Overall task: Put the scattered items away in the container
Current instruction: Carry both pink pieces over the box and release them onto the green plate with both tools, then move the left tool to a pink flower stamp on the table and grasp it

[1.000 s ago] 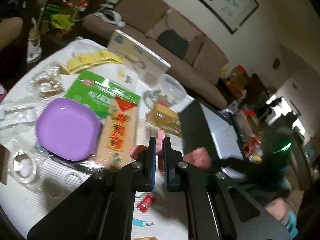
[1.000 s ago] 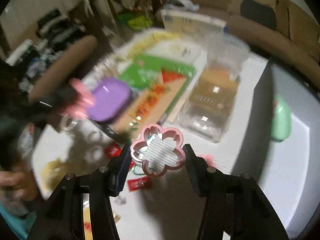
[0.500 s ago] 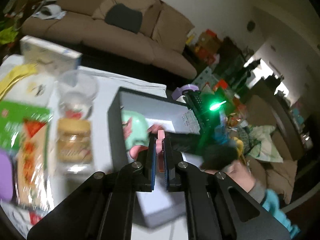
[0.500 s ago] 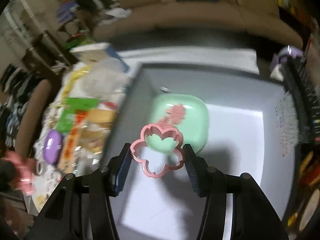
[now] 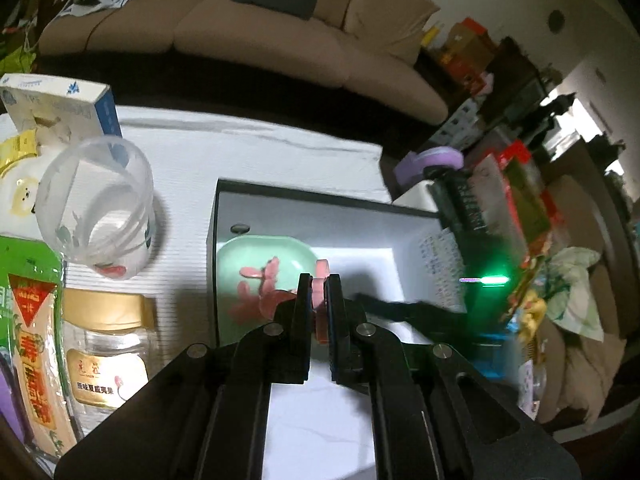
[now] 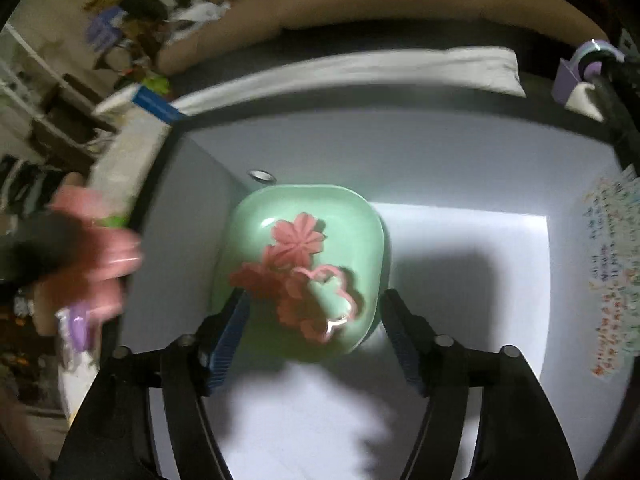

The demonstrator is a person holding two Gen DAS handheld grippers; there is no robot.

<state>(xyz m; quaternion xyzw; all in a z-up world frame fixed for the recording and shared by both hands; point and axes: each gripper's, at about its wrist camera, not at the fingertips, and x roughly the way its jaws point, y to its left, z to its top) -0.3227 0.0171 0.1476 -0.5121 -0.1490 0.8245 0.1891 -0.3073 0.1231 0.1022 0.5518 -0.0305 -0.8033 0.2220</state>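
Note:
The container is a black box with white inside walls (image 5: 360, 216) (image 6: 400, 148). A mint green dish (image 6: 344, 224) (image 5: 256, 256) sits in its far left corner with pink flower-shaped cutters (image 6: 298, 240) in it. My right gripper (image 6: 316, 320) is open just above the dish, and a pink flower outline cutter (image 6: 334, 300) lies loose in the dish between its fingers. My left gripper (image 5: 319, 304) is shut on a pink cutter (image 5: 319, 300), held on edge over the box near the dish.
Left of the box on the white cloth stand a clear plastic cup (image 5: 96, 208), a gold-lidded jar (image 5: 106, 340), snack packets (image 5: 28, 320) and a white and blue carton (image 5: 56, 104). A brown sofa (image 5: 240, 32) lies behind the table. Clutter fills the right side.
Both grippers have swung from the cluttered table to over the box. My right gripper has opened and let its flower outline cutter drop into the green dish. My left gripper still holds its cutter.

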